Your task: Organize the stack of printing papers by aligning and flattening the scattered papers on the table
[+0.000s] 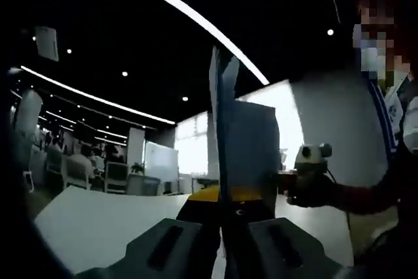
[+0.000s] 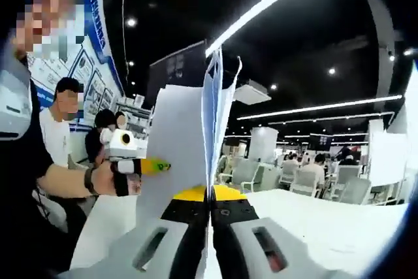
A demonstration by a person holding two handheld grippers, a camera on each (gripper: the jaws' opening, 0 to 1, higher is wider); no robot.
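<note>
No readable text

I can make out no word or number: the posters [image 2: 88, 63] on the wall, left of the paper stack [image 2: 196, 129] I hold, carry print too small and blurred to read.

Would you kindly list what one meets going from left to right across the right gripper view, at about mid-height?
The person's gloved hand on the left gripper → the upright stack of papers → the seated people at chairs → the white board.
</note>
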